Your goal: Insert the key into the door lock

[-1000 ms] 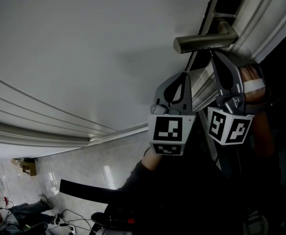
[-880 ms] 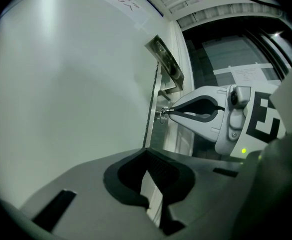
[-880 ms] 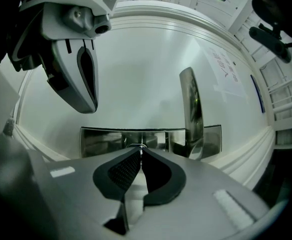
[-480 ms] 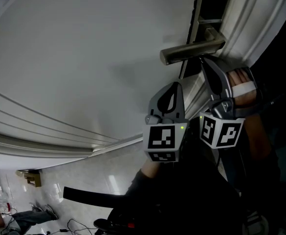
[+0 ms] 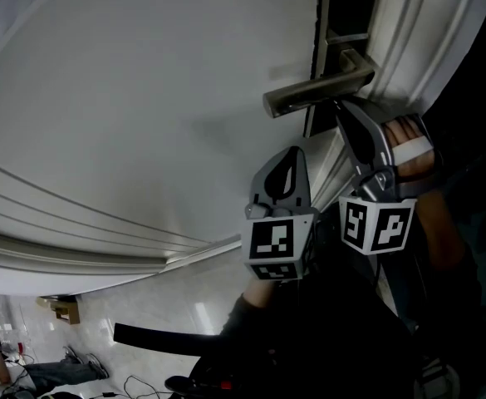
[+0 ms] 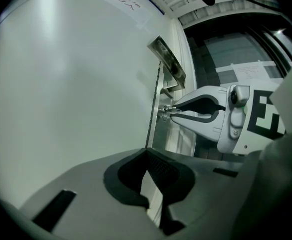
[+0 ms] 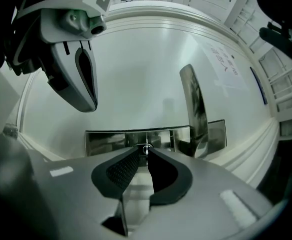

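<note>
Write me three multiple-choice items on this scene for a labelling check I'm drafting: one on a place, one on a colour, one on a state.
1. Where are the right gripper's tips?
A. At a hinge
B. At the metal lock plate beside the lever handle
C. Down by the floor

2. What colour is the door?
A. Brown
B. Red
C. White

3. How do the left gripper's jaws stand?
A. Together, nothing between
B. Wide apart
C. Clamped on the handle

Answers:
1 B: the right gripper view shows its tips pinching the key at the plate.
2 C: the panel is plain white in every view.
3 A: the left gripper view shows its pads meeting on nothing.
</note>
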A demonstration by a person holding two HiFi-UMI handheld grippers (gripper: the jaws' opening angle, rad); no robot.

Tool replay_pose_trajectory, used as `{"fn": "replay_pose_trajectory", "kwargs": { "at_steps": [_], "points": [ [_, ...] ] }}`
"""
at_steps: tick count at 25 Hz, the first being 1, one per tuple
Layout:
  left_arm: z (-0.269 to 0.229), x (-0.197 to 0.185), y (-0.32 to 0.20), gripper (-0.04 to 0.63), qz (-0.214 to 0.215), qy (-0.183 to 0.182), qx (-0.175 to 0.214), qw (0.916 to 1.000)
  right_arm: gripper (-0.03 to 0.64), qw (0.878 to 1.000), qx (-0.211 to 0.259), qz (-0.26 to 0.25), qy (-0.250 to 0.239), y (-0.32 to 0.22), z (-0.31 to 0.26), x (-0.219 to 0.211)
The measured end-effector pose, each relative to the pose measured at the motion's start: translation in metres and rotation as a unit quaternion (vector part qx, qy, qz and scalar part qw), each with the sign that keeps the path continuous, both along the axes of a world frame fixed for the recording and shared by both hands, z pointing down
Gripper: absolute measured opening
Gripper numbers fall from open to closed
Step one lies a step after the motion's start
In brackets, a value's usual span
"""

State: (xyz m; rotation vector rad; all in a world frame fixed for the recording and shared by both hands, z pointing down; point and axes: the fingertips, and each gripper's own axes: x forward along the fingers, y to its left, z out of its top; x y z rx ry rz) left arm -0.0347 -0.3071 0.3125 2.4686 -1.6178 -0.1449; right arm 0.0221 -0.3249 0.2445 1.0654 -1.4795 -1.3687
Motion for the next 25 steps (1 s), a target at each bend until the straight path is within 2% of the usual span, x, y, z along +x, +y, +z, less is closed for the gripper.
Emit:
{"fn": "replay_pose_trajectory", "kwargs": {
  "at_steps": [18, 25],
  "points": [
    [0.002, 0.006, 0.002, 0.000, 0.000, -0.011, 0.001, 0.9999, 0.040, 0.999, 0.012, 0.006, -0.039, 0.010, -0.009, 0.019],
    [0.001, 0.004, 0.003, 0.000, -0.007, -0.010, 0.002, 0.9999, 0.040, 0.996, -0.008, 0.012, -0.088, 0.014, -0.006, 0.028]
  ]
}}
